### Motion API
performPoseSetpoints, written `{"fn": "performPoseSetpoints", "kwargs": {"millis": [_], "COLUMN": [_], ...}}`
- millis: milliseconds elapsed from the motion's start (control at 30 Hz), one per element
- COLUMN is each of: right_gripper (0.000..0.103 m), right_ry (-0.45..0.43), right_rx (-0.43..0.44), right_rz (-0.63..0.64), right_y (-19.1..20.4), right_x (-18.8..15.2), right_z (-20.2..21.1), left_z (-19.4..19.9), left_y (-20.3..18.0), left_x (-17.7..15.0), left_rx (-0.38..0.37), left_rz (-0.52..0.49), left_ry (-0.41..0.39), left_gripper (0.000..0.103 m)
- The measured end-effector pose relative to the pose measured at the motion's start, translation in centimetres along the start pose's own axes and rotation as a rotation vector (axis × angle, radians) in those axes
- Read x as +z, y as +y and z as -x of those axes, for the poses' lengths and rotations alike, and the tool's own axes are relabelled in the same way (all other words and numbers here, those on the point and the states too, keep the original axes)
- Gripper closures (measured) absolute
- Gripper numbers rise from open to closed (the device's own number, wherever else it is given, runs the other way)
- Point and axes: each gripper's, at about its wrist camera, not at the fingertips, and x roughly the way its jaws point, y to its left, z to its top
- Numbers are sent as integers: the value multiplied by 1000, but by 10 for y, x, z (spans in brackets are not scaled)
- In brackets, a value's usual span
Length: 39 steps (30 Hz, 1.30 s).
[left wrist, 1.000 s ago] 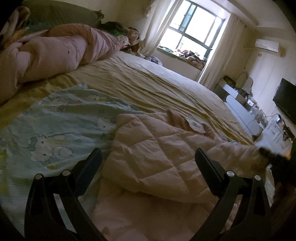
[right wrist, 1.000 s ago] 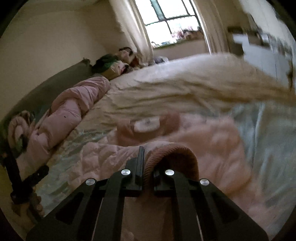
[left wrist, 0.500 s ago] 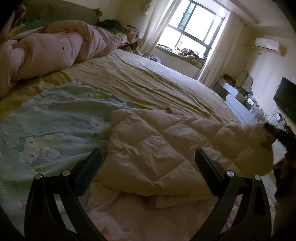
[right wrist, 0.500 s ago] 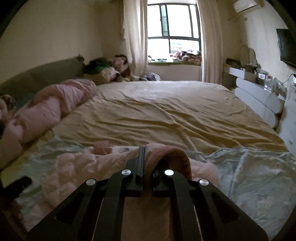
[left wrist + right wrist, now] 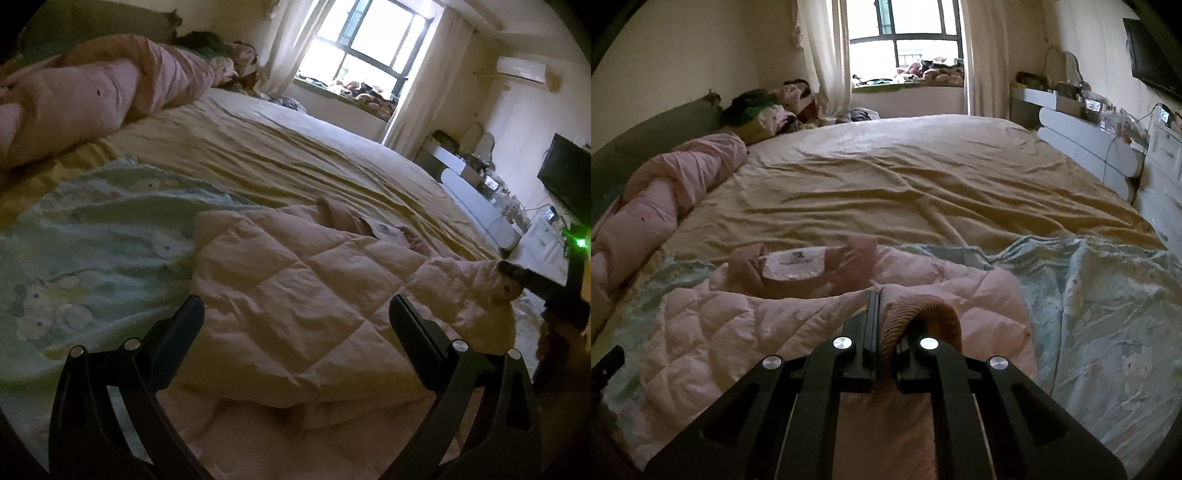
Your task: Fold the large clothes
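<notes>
A pale pink quilted jacket (image 5: 306, 295) lies on a light blue cartoon-print blanket (image 5: 85, 258) on the bed. My left gripper (image 5: 293, 314) is open and empty, low over the jacket's near part. My right gripper (image 5: 886, 321) is shut on the jacket's ribbed pink cuff (image 5: 923, 317) and holds the sleeve across the jacket body (image 5: 738, 332). The collar with its white label (image 5: 794, 262) lies at the far edge. The right gripper also shows at the right of the left wrist view (image 5: 532, 284).
A rolled pink duvet (image 5: 665, 192) lies along the left side of the bed. The yellow sheet (image 5: 905, 177) stretches to the window. White cabinets (image 5: 1089, 140) and a TV (image 5: 1152, 66) stand on the right. Piled clothes (image 5: 768, 110) sit at the far corner.
My right gripper has carried the sleeve leftward across the jacket and lowered it onto the body. The left gripper has stayed open over the jacket's near part.
</notes>
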Motion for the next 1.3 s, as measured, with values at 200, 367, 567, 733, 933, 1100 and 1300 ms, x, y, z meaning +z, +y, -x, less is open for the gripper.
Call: {"fn": "performPoseSetpoints", "kwargs": {"millis": [200, 367, 567, 733, 933, 1100, 1300], "right_gripper": [86, 53, 49, 45, 42, 40, 38], "right_ry": [36, 37, -28, -1, 62, 159, 342], "right_rx": [-23, -52, -41, 43, 143, 183, 120], "right_rz": [-12, -23, -27, 43, 133, 246, 209], "right_y": [-5, -11, -13, 17, 66, 105, 104], "right_x": [-9, -13, -11, -16, -23, -33, -54], "right_z": [-13, -6, 26, 31, 17, -14, -78], "left_z": [-10, -17, -24, -31, -55, -58, -61], "left_y": [-5, -2, 1, -6, -19, -18, -17], "left_x": [-3, -5, -9, -15, -32, -37, -39], "left_rx": [-6, -2, -5, 25, 129, 142, 145], "left_rz": [-22, 2, 23, -36, -144, -168, -172], "left_ry": [31, 57, 83, 115, 196, 215, 223], "left_gripper": [9, 9, 9, 11, 14, 14, 14]}}
